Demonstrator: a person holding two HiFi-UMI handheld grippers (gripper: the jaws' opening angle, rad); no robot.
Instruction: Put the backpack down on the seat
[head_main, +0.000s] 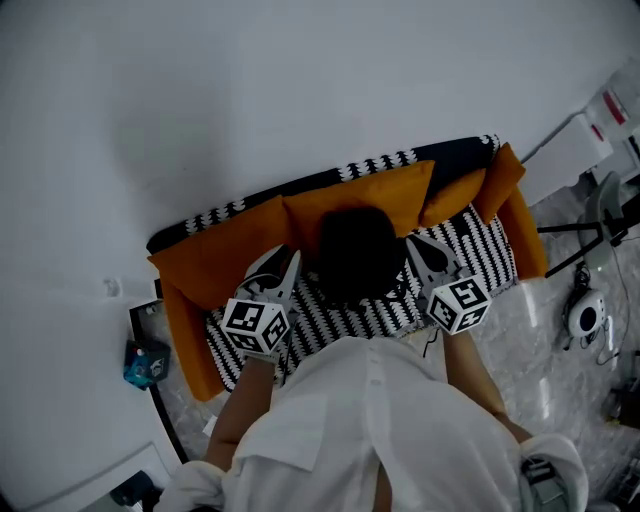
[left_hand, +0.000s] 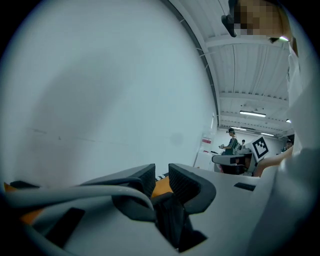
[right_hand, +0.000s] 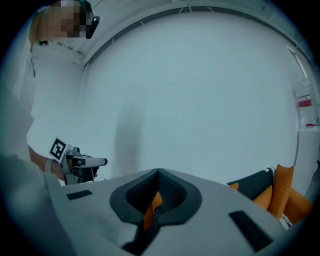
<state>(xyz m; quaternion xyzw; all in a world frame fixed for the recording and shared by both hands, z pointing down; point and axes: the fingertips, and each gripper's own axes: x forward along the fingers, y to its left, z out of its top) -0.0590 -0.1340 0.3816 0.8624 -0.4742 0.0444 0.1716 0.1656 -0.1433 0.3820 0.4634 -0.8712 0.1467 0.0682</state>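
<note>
Head view | backpack (head_main: 355, 250) on orange sofa (head_main: 220, 250), white wall (head_main: 300, 80) | left tongs (left_hand: 161, 175) ajar | right tongs (right_hand: 159, 172) together

Plain white wall (head_main: 250, 80); glossy grey marble floor (head_main: 560, 385).

Black backpack (head_main: 355, 252) sits on the zigzag-patterned seat (head_main: 482, 245).

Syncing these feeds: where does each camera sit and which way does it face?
Head view: on the person's head, facing steeply down at the backpack on the sofa; shows left gripper, right gripper, white shirt.
Left gripper view: on the left gripper, facing along its slightly parted jaws at the white wall; right gripper at right.
Right gripper view: on the right gripper, facing along its shut jaws at that wall; left gripper at left.
Shared: each gripper view catches the other gripper.
</note>
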